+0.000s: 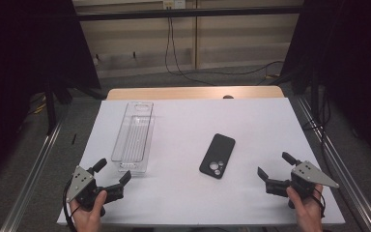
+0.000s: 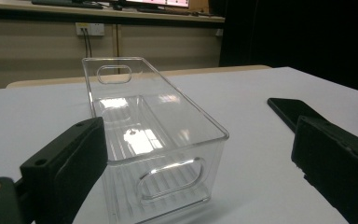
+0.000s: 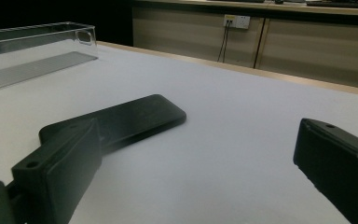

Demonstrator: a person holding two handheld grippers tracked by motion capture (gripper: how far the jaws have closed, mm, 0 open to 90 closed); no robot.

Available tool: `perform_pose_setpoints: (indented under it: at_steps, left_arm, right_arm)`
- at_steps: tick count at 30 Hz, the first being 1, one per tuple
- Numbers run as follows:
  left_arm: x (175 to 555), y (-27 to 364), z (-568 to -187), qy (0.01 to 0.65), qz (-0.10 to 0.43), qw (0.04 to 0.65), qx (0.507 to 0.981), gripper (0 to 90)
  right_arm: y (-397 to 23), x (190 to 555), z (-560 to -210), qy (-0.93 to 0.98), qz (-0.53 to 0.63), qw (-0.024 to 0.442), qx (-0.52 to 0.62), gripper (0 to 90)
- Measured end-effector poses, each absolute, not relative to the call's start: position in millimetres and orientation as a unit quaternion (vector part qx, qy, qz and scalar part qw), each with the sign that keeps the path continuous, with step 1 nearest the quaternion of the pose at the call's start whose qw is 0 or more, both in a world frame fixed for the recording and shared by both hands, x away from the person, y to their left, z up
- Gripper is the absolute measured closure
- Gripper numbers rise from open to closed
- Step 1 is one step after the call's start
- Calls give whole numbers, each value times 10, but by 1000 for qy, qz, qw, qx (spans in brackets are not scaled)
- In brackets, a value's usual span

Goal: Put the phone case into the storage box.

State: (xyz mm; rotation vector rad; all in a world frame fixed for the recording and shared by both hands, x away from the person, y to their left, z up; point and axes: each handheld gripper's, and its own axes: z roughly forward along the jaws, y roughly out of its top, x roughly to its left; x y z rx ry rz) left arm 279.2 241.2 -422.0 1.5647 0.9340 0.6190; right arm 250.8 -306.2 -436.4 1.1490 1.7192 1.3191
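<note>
A clear plastic bin (image 1: 134, 137) lies lengthwise on the white table top (image 1: 193, 121), left of centre, with nothing in it; in the left gripper view the bin (image 2: 144, 130) stands close ahead with its handle cut-out facing me. A black phone (image 1: 217, 155) lies face down right of centre, camera end nearest me. In the right gripper view the phone (image 3: 121, 119) lies just past the left jaw. My left gripper (image 1: 112, 171) rests open at the front left, just short of the bin's near end. Over at the front right, my right gripper (image 1: 274, 166) stands open, apart from the phone.
The white sheet covers a wooden table (image 1: 193, 92) whose far edge shows beyond it. Metal rails (image 1: 34, 164) run along both sides. Cables (image 1: 174, 58) hang on the back wall. Bare sheet lies between bin and phone.
</note>
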Motion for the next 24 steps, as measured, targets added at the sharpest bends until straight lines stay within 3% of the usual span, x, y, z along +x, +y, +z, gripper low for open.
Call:
perform_pose_setpoints:
  at_steps: [15, 24]
  left_arm:
    - [2784, 2377, -4242, 399, 258, 566, 673, 35]
    - [2769, 2381, -4238, 398, 253, 570, 673, 36]
  right_arm:
    - [-3041, 2547, -4371, 681, 514, 279, 440, 14]
    - [-2960, 2554, -4348, 691, 528, 271, 412, 0]
